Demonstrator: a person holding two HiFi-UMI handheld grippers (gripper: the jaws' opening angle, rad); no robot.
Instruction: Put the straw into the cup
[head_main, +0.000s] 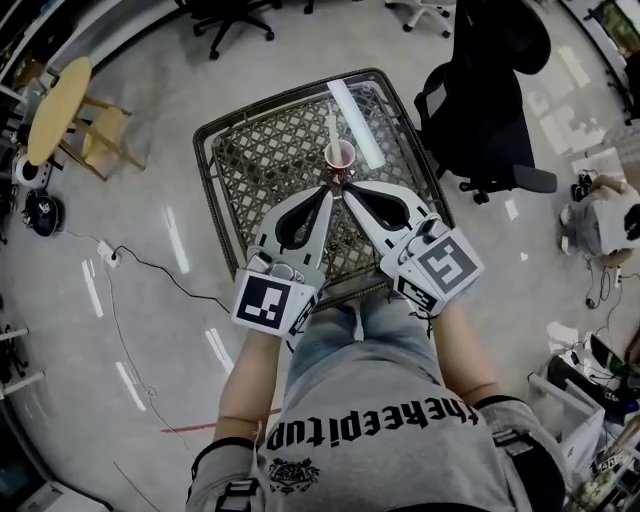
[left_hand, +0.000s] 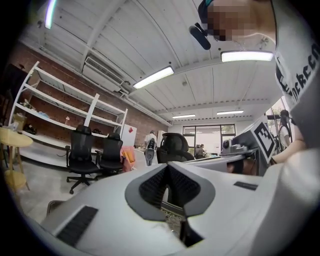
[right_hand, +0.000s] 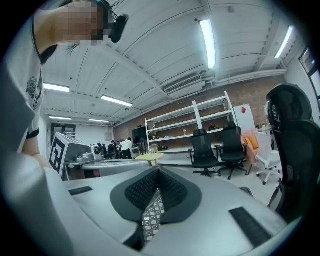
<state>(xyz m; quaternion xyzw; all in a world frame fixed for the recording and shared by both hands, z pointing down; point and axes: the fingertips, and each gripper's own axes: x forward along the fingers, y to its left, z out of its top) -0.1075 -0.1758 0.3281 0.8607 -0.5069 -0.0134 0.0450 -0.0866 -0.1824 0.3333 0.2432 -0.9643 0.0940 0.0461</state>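
left gripper (head_main: 327, 191) and right gripper (head_main: 347, 191), both with jaws closed on nothing, tips side by side just short of the red cup (head_main: 340, 155) near the lattice table's (head_main: 240, 165) far edge; a pale straw (head_main: 333, 125) seems to stand in it

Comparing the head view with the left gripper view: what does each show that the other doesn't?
Only the head view: the cup on the mesh table, with a white straw apparently standing in it. Only the left gripper view: ceiling lights and distant people. Both: the left gripper, jaws together and empty, the marker cube of the right gripper, and some of the table mesh.
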